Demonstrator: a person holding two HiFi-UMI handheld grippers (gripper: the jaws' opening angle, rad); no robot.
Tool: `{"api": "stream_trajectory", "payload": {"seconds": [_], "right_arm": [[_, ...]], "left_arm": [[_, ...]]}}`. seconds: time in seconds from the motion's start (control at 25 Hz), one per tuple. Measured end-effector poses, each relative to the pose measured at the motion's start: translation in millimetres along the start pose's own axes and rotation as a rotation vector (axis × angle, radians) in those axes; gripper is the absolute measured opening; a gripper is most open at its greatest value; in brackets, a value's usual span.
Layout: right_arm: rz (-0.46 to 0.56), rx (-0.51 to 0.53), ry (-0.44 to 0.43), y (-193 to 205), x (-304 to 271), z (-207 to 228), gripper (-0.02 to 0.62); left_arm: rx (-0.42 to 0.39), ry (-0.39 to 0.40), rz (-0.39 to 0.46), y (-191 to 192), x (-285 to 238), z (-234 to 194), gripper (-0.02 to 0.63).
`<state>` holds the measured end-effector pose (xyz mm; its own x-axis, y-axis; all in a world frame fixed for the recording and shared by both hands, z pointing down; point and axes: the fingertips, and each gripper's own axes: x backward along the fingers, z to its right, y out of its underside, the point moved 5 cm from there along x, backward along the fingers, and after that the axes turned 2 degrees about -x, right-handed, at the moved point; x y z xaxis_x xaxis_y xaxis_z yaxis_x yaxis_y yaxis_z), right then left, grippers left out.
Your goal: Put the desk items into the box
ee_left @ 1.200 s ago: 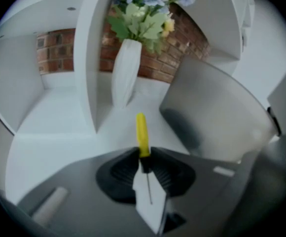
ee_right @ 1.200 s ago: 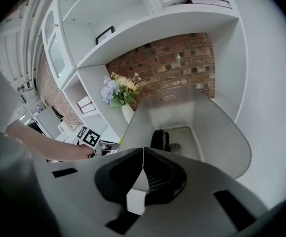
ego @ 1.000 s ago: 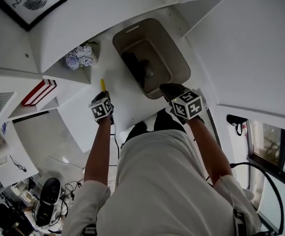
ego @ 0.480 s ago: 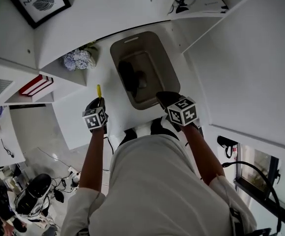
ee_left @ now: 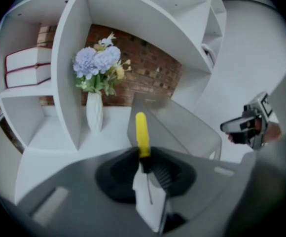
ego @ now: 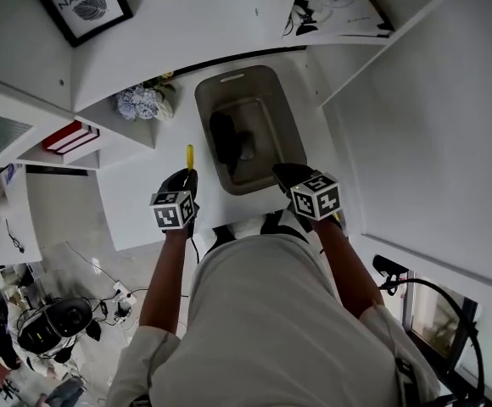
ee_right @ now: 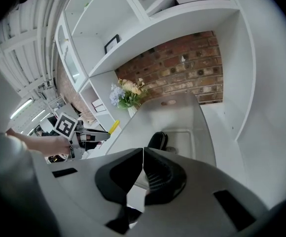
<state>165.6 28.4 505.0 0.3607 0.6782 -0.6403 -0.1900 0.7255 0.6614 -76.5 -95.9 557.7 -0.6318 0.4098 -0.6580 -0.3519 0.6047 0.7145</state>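
A grey open box (ego: 267, 91) stands on the white desk, with dark items (ego: 227, 138) lying inside it. My left gripper (ego: 187, 177) is left of the box, shut on a yellow pen (ego: 190, 156) that sticks out forward past the jaws. In the left gripper view the yellow pen (ee_left: 142, 134) points toward the box (ee_left: 182, 127). My right gripper (ego: 285, 173) hovers at the box's near right corner, shut and empty. In the right gripper view its closed jaws (ee_right: 143, 154) face the box (ee_right: 192, 112) and a dark item (ee_right: 158, 140) in it.
White shelving surrounds the desk. A vase of flowers (ego: 144, 103) stands in a cubby left of the box, with red-and-white books (ego: 69, 136) further left. A framed picture (ego: 83, 0) hangs above. A wall (ego: 424, 125) runs close on the right.
My left gripper with the yellow pen has come a little closer to the box's left side. The right gripper stays shut at the box's near corner.
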Motion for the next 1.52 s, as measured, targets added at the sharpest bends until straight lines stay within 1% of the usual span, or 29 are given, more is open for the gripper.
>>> {"api": "stream_trajectory", "payload": {"seconds": [0.12,0.28,0.8,1.04,1.28,1.52], "right_arm": [[0.002,-0.006,-0.005,1.1,3.1,5.5,0.003],[0.009,-0.020,-0.006,4.2,7.9,11.1,0.003],[0.049,-0.043,0.000,6.7,28.0,29.9,0.003],[0.078,-0.056,0.017,6.0,39.2,44.6,0.003],[0.096,-0.086,0.034,10.0,50.5,64.9,0.003],[0.104,-0.120,0.055,13.8,61.1,88.7,0.003]], "left_arm": [[-0.025,0.008,0.016,-12.3,5.2,16.4,0.075],[-0.052,0.045,0.033,-28.7,10.6,39.9,0.075],[-0.118,0.152,-0.002,-59.0,2.4,106.3,0.075],[-0.143,0.204,-0.017,-74.2,-18.8,133.5,0.075],[-0.174,0.239,-0.043,-78.7,-39.2,158.0,0.075],[-0.168,0.256,-0.081,-78.3,-61.4,170.6,0.075]]}}
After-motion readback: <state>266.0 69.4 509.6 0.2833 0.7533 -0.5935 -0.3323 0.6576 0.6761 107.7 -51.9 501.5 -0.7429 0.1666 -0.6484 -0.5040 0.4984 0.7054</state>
